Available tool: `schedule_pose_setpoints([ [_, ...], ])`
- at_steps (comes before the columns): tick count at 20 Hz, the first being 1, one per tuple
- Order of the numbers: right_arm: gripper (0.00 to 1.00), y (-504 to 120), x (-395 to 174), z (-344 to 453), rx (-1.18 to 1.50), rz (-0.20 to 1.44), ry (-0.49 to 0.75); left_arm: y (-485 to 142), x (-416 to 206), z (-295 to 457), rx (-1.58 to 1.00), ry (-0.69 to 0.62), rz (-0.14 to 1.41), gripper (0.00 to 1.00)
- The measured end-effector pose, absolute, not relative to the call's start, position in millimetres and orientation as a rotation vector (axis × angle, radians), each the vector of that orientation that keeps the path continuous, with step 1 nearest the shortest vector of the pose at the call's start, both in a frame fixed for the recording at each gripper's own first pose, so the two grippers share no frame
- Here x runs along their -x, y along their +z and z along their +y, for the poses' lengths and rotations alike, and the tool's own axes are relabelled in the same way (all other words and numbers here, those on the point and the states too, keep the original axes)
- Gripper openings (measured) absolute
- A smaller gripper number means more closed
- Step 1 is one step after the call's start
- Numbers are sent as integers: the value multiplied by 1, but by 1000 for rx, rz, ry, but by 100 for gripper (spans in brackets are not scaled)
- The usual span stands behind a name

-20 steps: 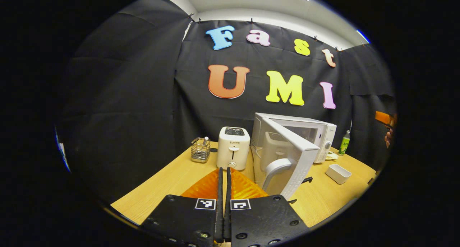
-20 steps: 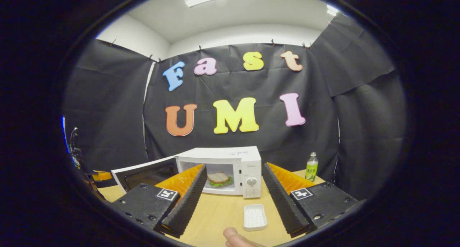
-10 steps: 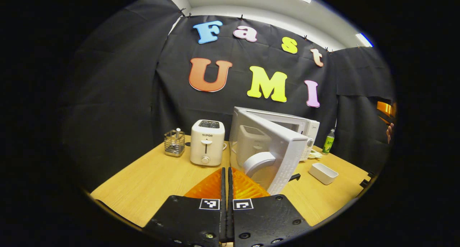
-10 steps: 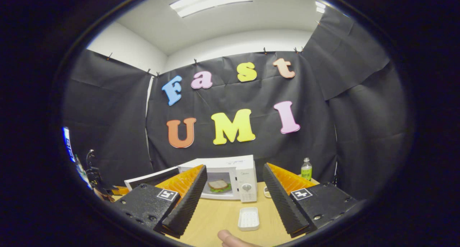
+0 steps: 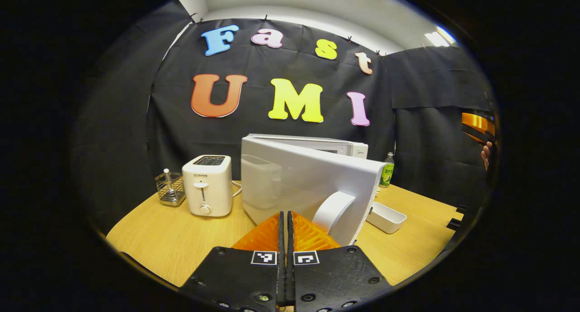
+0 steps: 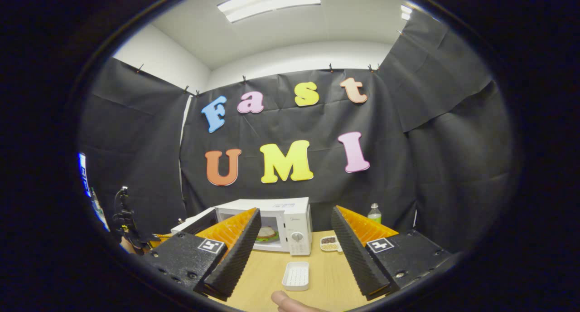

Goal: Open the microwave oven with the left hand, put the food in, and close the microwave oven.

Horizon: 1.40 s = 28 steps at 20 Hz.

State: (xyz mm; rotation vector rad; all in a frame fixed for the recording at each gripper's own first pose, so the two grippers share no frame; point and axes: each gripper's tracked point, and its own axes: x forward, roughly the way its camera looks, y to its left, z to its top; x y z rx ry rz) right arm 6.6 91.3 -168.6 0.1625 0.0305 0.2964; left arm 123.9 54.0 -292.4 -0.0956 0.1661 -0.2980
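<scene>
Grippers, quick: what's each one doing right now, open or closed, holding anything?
Left gripper: jaws closed, holding nothing, just behind the microwave door.
Right gripper: jaws open, empty.

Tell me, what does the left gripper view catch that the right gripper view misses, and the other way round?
Left gripper view: a toaster, a wire basket and the outer face of the microwave door with its handle, seen past the shut left tool. Right gripper view: the sandwich inside the oven and a small dish beside it, seen between the fingers of the open right tool. Both: the microwave, white tray, green bottle and wooden table.
</scene>
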Motion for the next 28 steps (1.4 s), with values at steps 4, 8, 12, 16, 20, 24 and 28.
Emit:
schedule_pose_setpoints([
  [4, 99, -168, -22, 74, -192, -12, 240, -290, -153, 15, 133, -363, 148, 0],
  [8, 99, -178, -34, 76, -202, -4, 265, -295, -178, -20, 117, -395, 165, 0],
  [12, 99, -191, -53, 66, -208, 10, 260, -296, -202, -45, 93, -416, 172, 0],
  [16, 99, -208, -79, 61, -196, 35, 245, -300, -233, -65, 65, -406, 184, 0],
  [20, 99, -222, -98, 53, -194, 52, 242, -301, -264, -79, 61, -394, 181, 0],
  [24, 99, -246, -118, 49, -207, 107, 246, -306, -295, -93, 68, -382, 203, 0],
  [28, 91, -254, -125, 46, -190, 111, 258, -312, -318, -99, 44, -361, 203, 0],
])
